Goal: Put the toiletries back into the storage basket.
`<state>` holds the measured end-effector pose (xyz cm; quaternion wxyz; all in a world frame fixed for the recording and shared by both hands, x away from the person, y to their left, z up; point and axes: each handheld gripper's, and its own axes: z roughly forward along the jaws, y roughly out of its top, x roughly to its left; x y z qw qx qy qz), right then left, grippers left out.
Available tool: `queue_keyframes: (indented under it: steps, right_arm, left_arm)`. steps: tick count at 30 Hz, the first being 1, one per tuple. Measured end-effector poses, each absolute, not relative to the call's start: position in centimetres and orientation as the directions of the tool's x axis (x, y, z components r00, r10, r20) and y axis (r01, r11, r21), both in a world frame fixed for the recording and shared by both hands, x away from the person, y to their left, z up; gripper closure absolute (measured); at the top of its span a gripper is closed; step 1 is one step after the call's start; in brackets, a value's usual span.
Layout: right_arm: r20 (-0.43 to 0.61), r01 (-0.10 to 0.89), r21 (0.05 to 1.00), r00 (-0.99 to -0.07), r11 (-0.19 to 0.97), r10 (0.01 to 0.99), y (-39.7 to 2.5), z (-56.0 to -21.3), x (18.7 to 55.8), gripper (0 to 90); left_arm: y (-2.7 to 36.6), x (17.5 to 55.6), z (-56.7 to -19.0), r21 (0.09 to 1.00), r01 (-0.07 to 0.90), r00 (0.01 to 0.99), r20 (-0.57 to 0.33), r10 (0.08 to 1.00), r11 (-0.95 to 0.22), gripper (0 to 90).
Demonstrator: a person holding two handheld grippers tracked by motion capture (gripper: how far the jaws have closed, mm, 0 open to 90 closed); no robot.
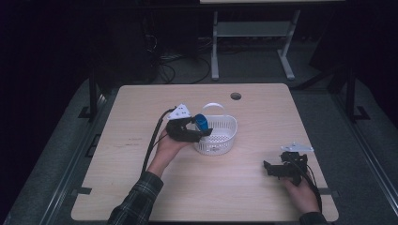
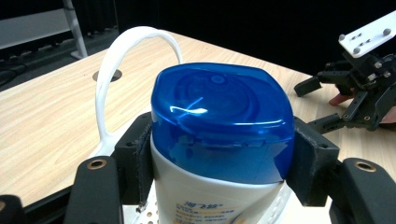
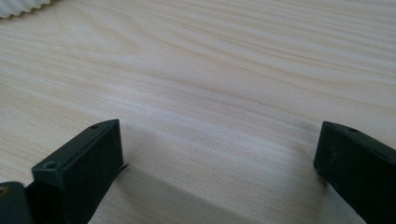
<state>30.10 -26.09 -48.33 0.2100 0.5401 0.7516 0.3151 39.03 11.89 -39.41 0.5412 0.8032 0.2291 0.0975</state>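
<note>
With the left gripper clamped on the blue-capped bottle right over the white basket, lowering it straight down inside the rim before letting go seems best, while the right gripper, jaws spread and empty, waits well away from the basket.

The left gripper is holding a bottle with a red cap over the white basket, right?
Not quite: the cap is blue, not red. The left gripper view shows the left gripper shut on the white bottle just below its blue cap, and the high view shows it held over the white basket.
</note>
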Motion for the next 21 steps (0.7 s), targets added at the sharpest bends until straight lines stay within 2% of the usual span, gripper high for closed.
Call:
queue_keyframes:
  steps: [8,9,10,13,21]
  right_arm:
    - [0.025,0.68,0.7,-0.328,0.218,0.944,-26.09,-48.33,30.1,0.7]
    - [0.025,0.68,0.7,-0.328,0.218,0.944,-26.09,-48.33,30.1,0.7]
    - [0.025,0.68,0.7,-0.328,0.218,0.944,-26.09,-48.33,30.1,0.7]
    - [0.025,0.68,0.7,-0.328,0.218,0.944,-26.09,-48.33,30.1,0.7]
    - [0.026,0.681,0.7,-0.328,0.217,0.944,-26.09,-48.33,30.09,0.7]
  left_arm:
    - [11.91,39.03,-39.44,0.912,0.264,0.872,-0.086,0.483,-0.315,26.5]
    - [11.92,39.03,-39.45,0.912,0.265,0.87,-0.086,0.485,-0.314,21.6]
    - [11.96,39.05,-39.43,0.911,0.268,0.87,-0.089,0.484,-0.312,21.6]
    - [12.1,39.05,-39.3,0.912,0.268,0.869,-0.09,0.487,-0.309,13.7]
    - [12.42,38.97,-38.93,0.896,0.262,0.87,-0.058,0.49,-0.359,13.1]
